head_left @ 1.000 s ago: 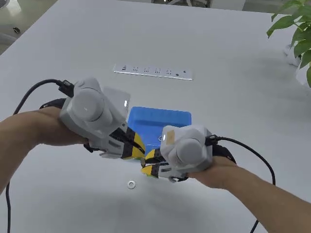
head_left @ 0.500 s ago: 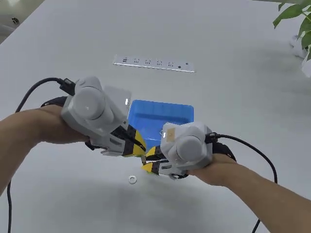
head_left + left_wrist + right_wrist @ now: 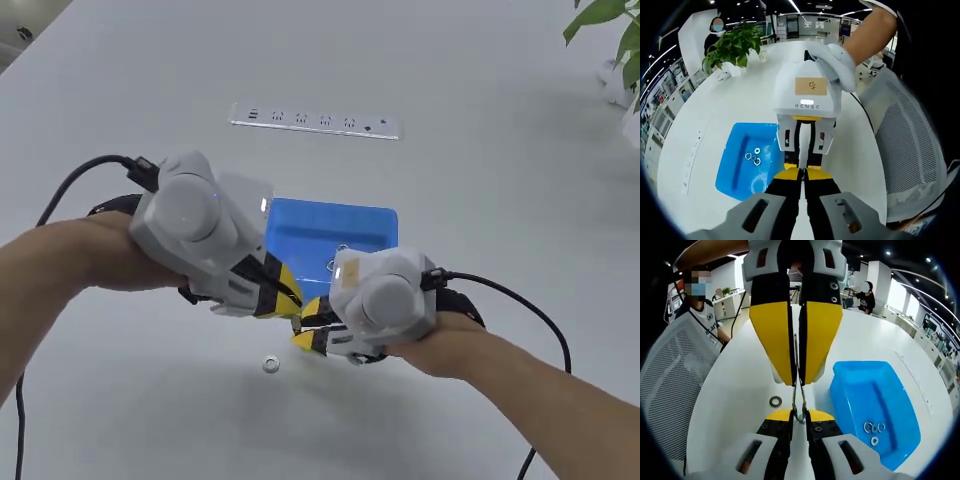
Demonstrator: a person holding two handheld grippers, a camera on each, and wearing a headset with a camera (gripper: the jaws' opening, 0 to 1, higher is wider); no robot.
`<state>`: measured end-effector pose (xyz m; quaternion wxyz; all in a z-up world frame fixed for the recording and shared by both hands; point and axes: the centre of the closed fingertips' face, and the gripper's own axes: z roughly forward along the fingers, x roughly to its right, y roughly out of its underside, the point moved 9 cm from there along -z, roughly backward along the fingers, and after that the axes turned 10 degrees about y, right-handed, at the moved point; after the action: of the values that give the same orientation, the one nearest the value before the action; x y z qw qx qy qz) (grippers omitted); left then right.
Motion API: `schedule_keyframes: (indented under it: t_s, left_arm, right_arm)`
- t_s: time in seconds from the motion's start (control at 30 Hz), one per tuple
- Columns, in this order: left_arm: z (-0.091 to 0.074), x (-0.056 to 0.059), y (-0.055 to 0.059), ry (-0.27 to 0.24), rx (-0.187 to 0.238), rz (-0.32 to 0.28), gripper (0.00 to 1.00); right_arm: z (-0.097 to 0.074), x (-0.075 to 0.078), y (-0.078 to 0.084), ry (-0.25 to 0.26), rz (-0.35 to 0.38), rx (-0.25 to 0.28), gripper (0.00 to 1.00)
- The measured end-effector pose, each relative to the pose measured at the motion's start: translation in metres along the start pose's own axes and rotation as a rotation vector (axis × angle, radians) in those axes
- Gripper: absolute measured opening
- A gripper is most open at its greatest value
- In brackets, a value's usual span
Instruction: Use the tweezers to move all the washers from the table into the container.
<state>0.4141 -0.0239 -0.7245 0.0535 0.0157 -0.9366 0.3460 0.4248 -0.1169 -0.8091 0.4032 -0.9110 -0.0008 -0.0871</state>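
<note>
Both the left gripper (image 3: 795,382) and the right gripper (image 3: 800,416) are clamping the tweezers (image 3: 796,399) at once, so an uneven release is risking dropping them by the loose washer (image 3: 775,401).

Open table (image 3: 480,150) around washer (image 3: 270,364); container (image 3: 335,222) apparently close behind it.

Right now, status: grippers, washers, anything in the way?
Left gripper and right gripper tip to tip, both shut on the tweezers. One washer on the table, other washers in the blue container. Path to it open.
</note>
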Motion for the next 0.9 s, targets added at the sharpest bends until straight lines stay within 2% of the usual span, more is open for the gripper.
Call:
schedule_keyframes:
  t_s: [0.9]
  left_arm:
    - [0.0035, -0.005, -0.0008, 0.01, 0.034, -0.025, 0.05]
  right_arm:
    - [0.0001, 0.0008, 0.002, -0.001, 0.045, -0.016, 0.1]
